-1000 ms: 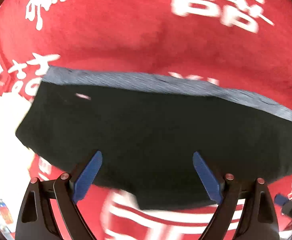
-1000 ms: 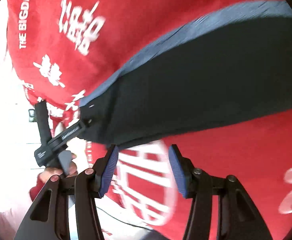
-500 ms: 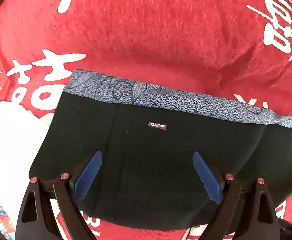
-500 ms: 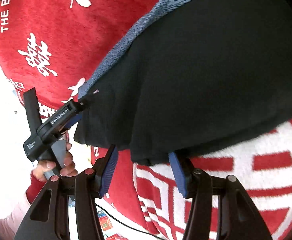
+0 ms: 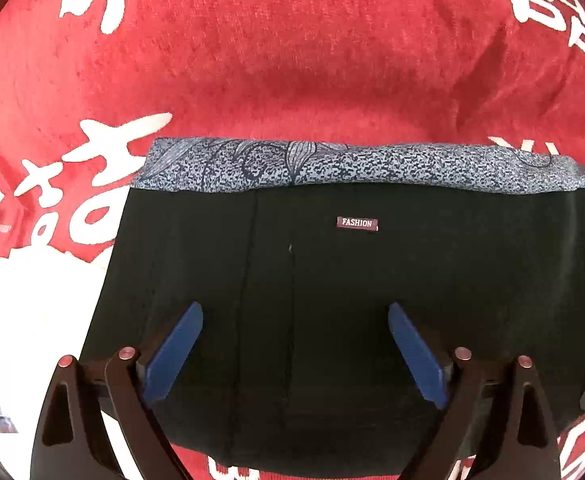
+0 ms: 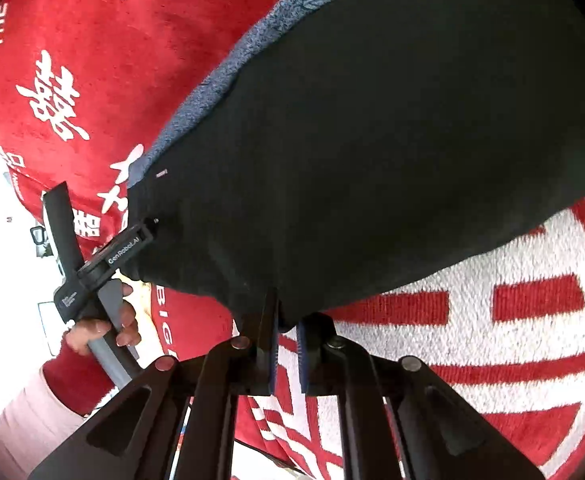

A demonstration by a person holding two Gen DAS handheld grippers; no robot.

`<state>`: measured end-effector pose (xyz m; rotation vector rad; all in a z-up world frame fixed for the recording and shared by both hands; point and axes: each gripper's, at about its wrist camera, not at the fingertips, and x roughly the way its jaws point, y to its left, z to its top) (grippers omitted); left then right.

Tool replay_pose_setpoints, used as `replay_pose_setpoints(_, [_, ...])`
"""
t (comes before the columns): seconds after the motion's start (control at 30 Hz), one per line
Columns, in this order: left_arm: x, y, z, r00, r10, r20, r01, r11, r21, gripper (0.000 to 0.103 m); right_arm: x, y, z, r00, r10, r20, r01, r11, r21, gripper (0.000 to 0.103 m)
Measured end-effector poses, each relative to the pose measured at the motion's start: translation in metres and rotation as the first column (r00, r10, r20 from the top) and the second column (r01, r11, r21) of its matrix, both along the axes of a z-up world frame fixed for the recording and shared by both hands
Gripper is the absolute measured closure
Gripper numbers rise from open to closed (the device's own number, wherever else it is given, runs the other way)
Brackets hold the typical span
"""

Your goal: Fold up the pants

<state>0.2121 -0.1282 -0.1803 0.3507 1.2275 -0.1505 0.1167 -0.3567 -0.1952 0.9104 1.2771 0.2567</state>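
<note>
The black pants (image 5: 332, 300) lie folded on a red cloth, with a grey-blue patterned waistband (image 5: 332, 166) at the far edge and a small "FASHION" label (image 5: 357, 223). My left gripper (image 5: 295, 312) is open over the near part of the pants, blue pads wide apart and empty. In the right wrist view the pants (image 6: 392, 140) fill the middle. My right gripper (image 6: 286, 320) is shut on the near edge of the black fabric. The left gripper (image 6: 132, 240) shows there at the pants' left corner, held by a hand.
The red cloth (image 5: 292, 60) with white characters covers the surface, with a large white round pattern (image 6: 512, 320) near the right gripper. The cloth's edge and a bright white floor (image 5: 32, 320) lie at the left. A pink sleeve (image 6: 12, 420) is at lower left.
The right gripper has closed from open onto the pants' near edge. The left gripper has stayed open and moved in closer over the pants.
</note>
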Motion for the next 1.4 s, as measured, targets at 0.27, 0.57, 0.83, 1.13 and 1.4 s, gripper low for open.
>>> replay_pose_setpoints(0.27, [-0.002,-0.031,0.040,1.000,-0.003,-0.028,0.000,0.994,-0.109,0.007,-0.006,-0.018,0.064,0.988,0.141,0.059,-0.134,0.985,-0.112,0.091])
replay_pose_setpoints(0.57, [0.033,-0.134,0.006,0.999,-0.018,-0.033,0.012,0.987,-0.162,0.007,0.109,-0.075,0.057,0.988,0.120,0.101,-0.079,0.937,-0.339,0.090])
replay_pose_setpoints(0.83, [0.046,-0.129,-0.018,1.000,-0.007,0.025,0.009,0.998,-0.067,0.007,0.136,-0.113,0.027,0.993,0.026,0.119,0.033,0.881,-0.472,0.095])
replay_pose_setpoints(1.13, [0.043,-0.119,0.008,1.000,0.006,0.017,-0.005,0.999,-0.040,0.007,0.085,-0.188,0.057,0.983,-0.134,0.127,0.183,0.802,-0.568,0.050])
replay_pose_setpoints(1.4, [-0.025,-0.188,0.052,0.986,-0.166,0.000,0.164,0.974,-0.154,0.007,0.017,-0.241,0.082,0.965,-0.231,0.128,0.261,0.760,-0.596,0.049])
